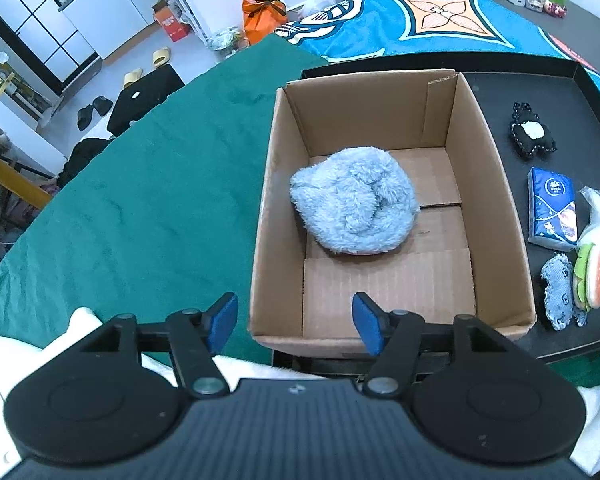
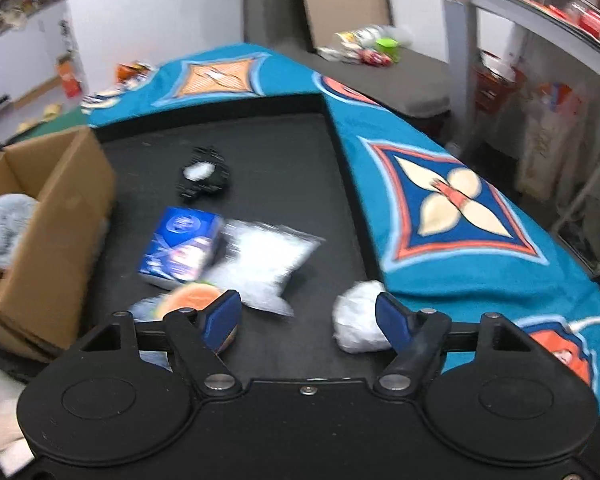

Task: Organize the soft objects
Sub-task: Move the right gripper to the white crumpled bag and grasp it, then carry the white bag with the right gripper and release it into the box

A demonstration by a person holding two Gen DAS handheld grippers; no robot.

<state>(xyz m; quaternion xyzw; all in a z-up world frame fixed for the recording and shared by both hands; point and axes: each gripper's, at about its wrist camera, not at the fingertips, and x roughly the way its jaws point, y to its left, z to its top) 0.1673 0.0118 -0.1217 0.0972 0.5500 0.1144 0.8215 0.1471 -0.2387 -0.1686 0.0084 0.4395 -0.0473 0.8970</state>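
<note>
Right gripper (image 2: 308, 316) wide, empty, above white wad (image 2: 356, 320); left gripper (image 1: 294, 322) wide over cardboard box (image 1: 496, 184). Risk: blurred view, jaw could clip burger plush (image 2: 196, 300).

The left claw (image 1: 295, 322), a black two-finger frame with blue pads (image 1: 221, 322), stood wide open, nothing between its fingers. The right claw (image 2: 308, 320), of the same build, also gaped wide and held nothing.

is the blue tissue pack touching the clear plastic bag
Touching. In the right wrist view the blue tissue pack and the clear plastic bag meet along the pack's right edge, with no black tray showing between them.
</note>
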